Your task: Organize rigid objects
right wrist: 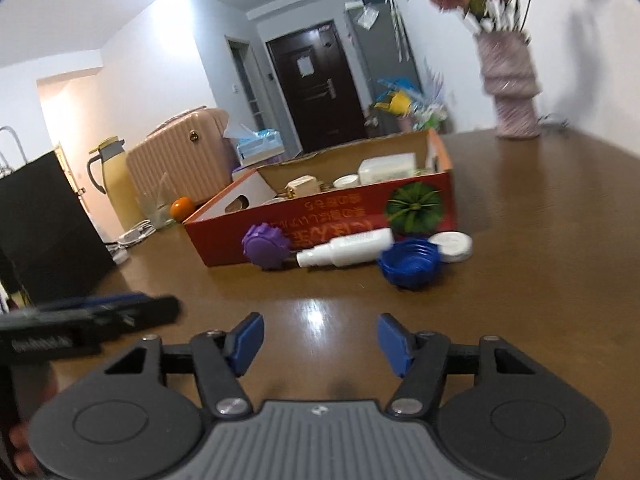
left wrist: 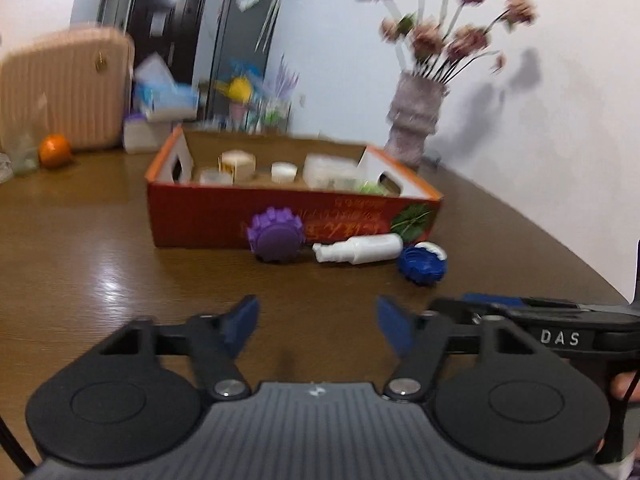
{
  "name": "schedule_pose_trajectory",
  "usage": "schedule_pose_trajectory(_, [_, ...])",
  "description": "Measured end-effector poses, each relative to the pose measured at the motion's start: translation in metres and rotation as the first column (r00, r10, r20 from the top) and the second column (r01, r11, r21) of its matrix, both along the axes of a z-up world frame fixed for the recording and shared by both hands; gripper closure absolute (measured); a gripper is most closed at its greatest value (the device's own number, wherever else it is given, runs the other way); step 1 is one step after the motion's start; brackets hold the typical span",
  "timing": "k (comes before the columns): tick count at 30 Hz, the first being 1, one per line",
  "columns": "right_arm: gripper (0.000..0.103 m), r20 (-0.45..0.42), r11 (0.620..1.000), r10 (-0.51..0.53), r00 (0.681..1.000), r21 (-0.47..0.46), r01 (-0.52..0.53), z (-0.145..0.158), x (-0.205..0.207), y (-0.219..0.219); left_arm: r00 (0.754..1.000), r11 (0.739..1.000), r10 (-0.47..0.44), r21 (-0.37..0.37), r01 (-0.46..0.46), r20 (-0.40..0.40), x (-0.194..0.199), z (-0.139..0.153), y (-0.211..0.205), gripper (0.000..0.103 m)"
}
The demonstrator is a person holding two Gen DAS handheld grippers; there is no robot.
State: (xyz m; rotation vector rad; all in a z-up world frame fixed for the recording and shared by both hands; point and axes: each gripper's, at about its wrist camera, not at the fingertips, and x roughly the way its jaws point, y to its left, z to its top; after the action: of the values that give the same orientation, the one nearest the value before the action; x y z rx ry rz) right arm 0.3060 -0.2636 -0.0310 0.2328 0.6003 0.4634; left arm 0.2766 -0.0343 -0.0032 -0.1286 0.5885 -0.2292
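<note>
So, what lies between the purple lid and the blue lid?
The white spray bottle, lying on its side between purple lid and blue lid; both wrist views show it.

Both views are bright, lit from overhead; a ceiling glow burns out the top of the right wrist view. White glare patches sit on the glossy brown wooden bench [right wrist: 320, 308]. Motion blur smears the pink artificial flowers in the ribbed grey-pink vase [left wrist: 416, 120] and softens the red cardboard box [left wrist: 224, 216]; the vase throws soft shadows on the white wall. Fisheye distortion bows the bench's edges, with dark vignetted corners.
</note>
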Motion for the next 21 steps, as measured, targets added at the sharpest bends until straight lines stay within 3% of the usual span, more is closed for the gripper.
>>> schedule_pose_trajectory(2, [0.042,-0.034,1.0,-0.004,0.999,0.022,0.005,-0.005,0.028,0.005,0.999,1.0,-0.006,-0.014,0.006,-0.033,0.025,-0.007,-0.003,0.059])
schedule_pose_trajectory(4, [0.042,-0.069,0.999,-0.017,0.997,0.03,0.02,-0.01,0.053,0.01,0.998,0.999,-0.031,-0.034,0.029,-0.05,0.046,-0.011,-0.005,0.062])
schedule_pose_trajectory(11, [0.044,-0.062,0.99,-0.142,0.988,-0.009,0.142,-0.017,0.091,0.004,0.995,0.995,-0.062,-0.086,0.055,-0.082,0.1,-0.02,-0.01,0.058])
schedule_pose_trajectory(14, [0.044,-0.082,0.988,-0.145,0.986,0.043,0.149,-0.021,0.103,-0.006,0.993,0.991,-0.071,-0.123,0.059,-0.094,0.119,-0.027,-0.011,0.057])
schedule_pose_trajectory(16, [0.05,-0.095,0.988,-0.133,0.987,0.065,0.139,-0.025,0.11,-0.008,0.991,0.986,-0.069,-0.156,0.051,-0.111,0.129,-0.033,-0.01,0.057])
schedule_pose_trajectory(18, [0.058,-0.104,0.988,-0.12,0.987,0.08,0.129,-0.029,0.114,-0.009,0.987,0.98,-0.081,-0.19,0.054,-0.138,0.134,-0.039,-0.008,0.063])
schedule_pose_trajectory(21, [0.061,-0.113,0.985,-0.093,0.989,0.133,0.108,-0.033,0.116,-0.013,0.986,0.975,-0.091,-0.213,0.059,-0.142,0.134,-0.041,-0.006,0.071])
